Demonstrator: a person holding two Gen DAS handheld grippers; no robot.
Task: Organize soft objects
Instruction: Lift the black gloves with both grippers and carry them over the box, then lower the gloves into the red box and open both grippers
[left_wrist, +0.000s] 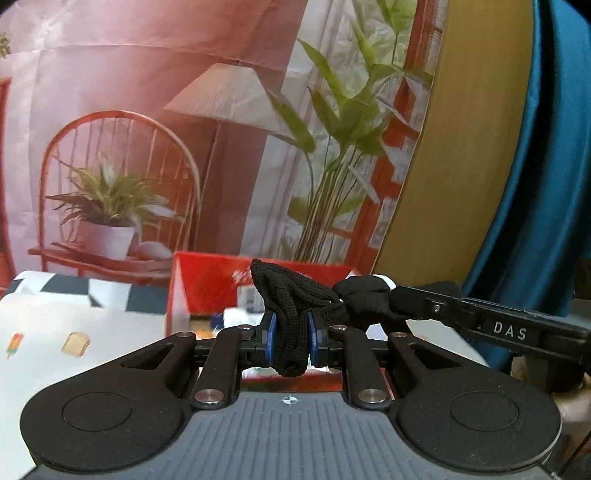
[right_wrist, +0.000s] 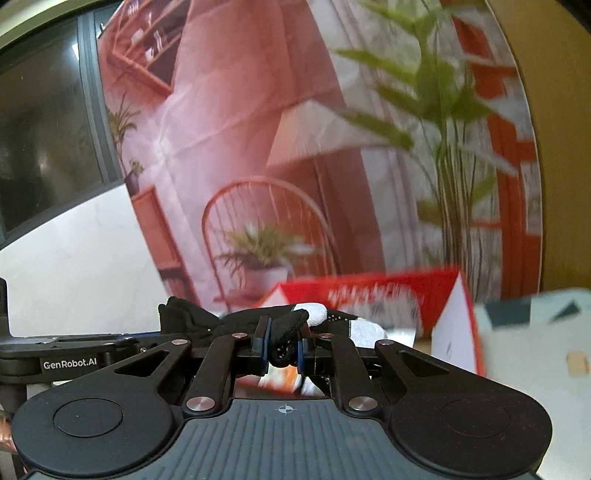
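Black knit fabric (left_wrist: 291, 325), seemingly a sock or glove, is pinched between the blue pads of the left gripper (left_wrist: 290, 334). Its jaws are closed on a bunched fold: part of the cloth rises in a rounded hump above the pads and a short end hangs below them. From there the fabric stretches sideways to the right gripper (left_wrist: 436, 306), which comes in from the side in the left wrist view and grips the other end.

In the right wrist view, the right gripper (right_wrist: 282, 345) is likewise clamped on a narrow fold of the black knit fabric (right_wrist: 286, 332), which carries small white dots. The rest runs off toward the left gripper (right_wrist: 147, 341), seen edge-on at the side. A white patch of cloth (right_wrist: 317, 312) lies just behind the pinched fold; whether it belongs to the same piece cannot be told.

The held fabric hangs in front of and above the red box (left_wrist: 207, 280), which stands open with small items inside. Beside the red box lies a patterned sheet (left_wrist: 74, 332), and behind it hangs a printed backdrop (left_wrist: 147, 129) of a chair, lamp and plants.
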